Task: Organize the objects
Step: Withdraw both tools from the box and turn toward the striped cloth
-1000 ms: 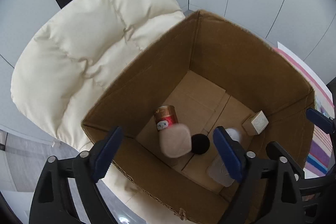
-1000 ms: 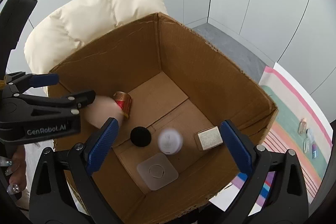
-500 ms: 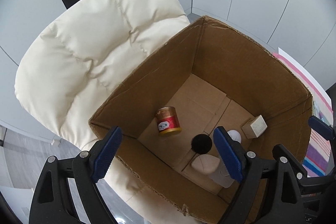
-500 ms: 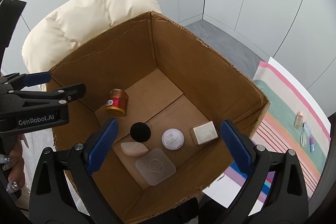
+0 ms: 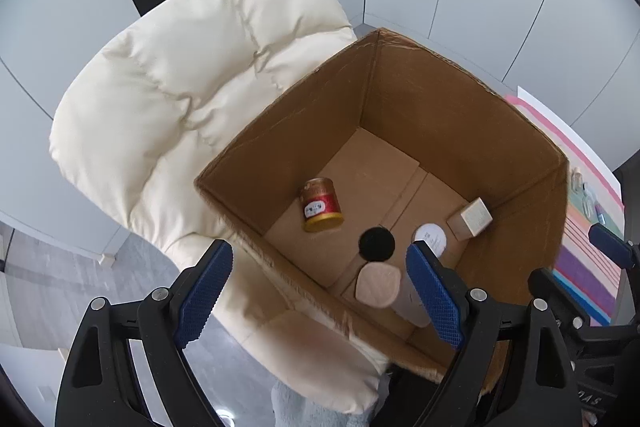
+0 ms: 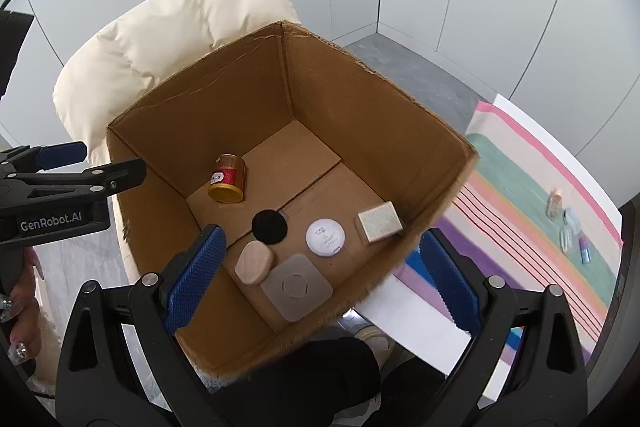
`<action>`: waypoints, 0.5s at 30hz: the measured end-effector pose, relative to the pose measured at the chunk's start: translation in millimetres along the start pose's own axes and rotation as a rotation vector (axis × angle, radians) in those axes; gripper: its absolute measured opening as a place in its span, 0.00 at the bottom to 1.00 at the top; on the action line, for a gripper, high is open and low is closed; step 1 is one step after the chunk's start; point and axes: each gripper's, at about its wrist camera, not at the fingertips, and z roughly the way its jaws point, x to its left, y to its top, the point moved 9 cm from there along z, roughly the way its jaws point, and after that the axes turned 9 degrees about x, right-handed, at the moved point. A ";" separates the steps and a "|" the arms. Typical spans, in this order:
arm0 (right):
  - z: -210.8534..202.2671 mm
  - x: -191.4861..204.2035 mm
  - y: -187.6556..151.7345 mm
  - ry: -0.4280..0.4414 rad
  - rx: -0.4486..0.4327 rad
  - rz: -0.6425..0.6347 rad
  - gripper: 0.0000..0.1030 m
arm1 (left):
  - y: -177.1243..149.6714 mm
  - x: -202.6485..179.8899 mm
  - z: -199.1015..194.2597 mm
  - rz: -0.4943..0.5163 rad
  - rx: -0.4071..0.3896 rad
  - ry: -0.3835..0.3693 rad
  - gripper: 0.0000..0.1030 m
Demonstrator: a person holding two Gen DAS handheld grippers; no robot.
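An open cardboard box [image 6: 408, 131] [image 5: 460, 115] holds a red and gold tin [image 6: 227, 179] [image 5: 321, 205], a black round puff [image 6: 269, 225] [image 5: 376, 243], a beige sponge [image 6: 253, 262] [image 5: 378, 284], a white round compact [image 6: 325, 237] [image 5: 430, 237], a cream cube box [image 6: 379, 221] [image 5: 470, 218] and a translucent square lid [image 6: 296, 286]. My left gripper [image 5: 320, 291] hovers open and empty above the box's near left rim. Above the near rim my right gripper [image 6: 320, 283] is open and empty too.
The box leans against a cream padded chair [image 5: 192, 99] [image 6: 168, 27]. A striped cloth [image 6: 532, 211] on the right carries several small bottles [image 6: 568, 223]. A person's dark trouser leg [image 6: 304, 379] is below the box. Grey floor lies at the left.
The beige sponge and the white compact, falling a second ago, now lie on the box floor. Both grippers have drawn back and up from the box.
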 end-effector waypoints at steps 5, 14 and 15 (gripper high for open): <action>-18.2 -0.9 -16.2 0.004 -0.013 0.011 0.96 | -27.0 3.6 -9.3 0.001 0.005 0.007 0.87; -42.2 -2.4 -55.4 0.008 -0.023 0.027 0.96 | -63.6 4.9 -26.1 0.007 -0.005 0.009 0.87; -45.2 -2.2 -61.8 0.010 -0.023 0.028 0.96 | -67.3 4.7 -28.0 0.008 -0.007 0.009 0.87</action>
